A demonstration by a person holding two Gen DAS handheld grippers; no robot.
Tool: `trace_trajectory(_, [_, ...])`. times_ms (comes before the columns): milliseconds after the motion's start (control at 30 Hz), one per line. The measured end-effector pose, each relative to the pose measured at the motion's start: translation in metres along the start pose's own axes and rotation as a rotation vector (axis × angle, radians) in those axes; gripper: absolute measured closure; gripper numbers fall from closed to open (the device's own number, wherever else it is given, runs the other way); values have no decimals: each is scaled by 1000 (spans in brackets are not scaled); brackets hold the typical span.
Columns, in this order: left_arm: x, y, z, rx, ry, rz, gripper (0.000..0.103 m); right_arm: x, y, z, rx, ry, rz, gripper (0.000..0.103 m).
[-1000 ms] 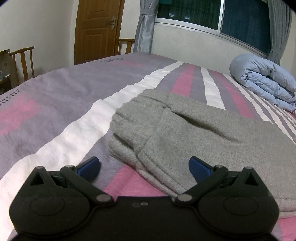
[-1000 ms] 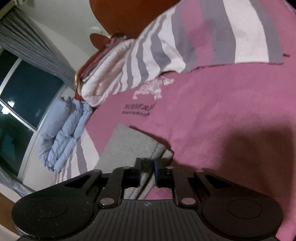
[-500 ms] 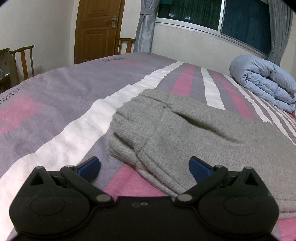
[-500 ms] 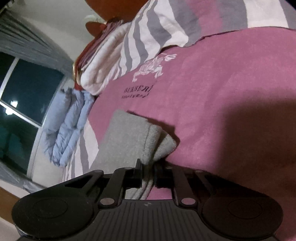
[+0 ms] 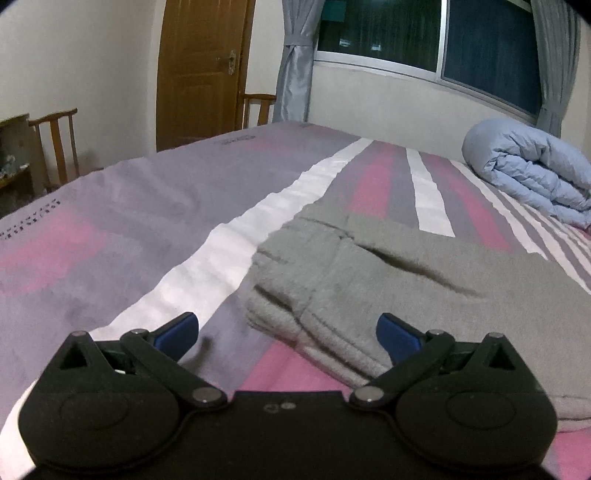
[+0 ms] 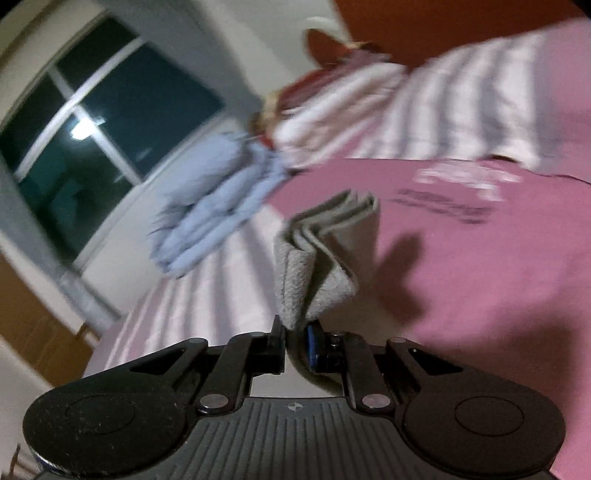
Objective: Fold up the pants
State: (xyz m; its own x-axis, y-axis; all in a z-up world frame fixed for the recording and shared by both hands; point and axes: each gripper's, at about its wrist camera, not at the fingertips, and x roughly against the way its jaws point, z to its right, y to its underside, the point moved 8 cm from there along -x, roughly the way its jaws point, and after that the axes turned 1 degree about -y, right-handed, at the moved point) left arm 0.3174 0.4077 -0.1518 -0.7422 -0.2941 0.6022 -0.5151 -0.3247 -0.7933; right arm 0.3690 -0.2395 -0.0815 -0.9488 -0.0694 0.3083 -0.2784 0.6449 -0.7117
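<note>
Rolled blue duvet [image 5: 532,166] on striped bed [image 5: 147,229]

Pants [image 5: 406,280] lie on bed [image 5: 129,229]; rolled duvet [image 5: 528,166] behind-right by window [image 5: 424,33]; 2 chairs [image 5: 55,144], door [image 5: 199,70] behind-left.

Grey fleece pants [image 5: 424,280] on striped bed, one end lifted in folds.

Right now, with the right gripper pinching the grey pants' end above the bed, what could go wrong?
1. The right gripper clamps only a small bunch of the grey pants; stacked layers could slip loose.
2. The left gripper is open beside the waistband, holding nothing, so the pants may drag across the bedspread and fold unevenly.
</note>
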Motion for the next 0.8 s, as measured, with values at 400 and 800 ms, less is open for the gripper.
trace_trajectory(400, [1,3,-11,27,42,-14,6,-63,226,-212,430,-355,-412,91])
trace_trajectory(800, [-2,8,-15,43,65,-30,6,-60,267,-223,575,-342,-437,77])
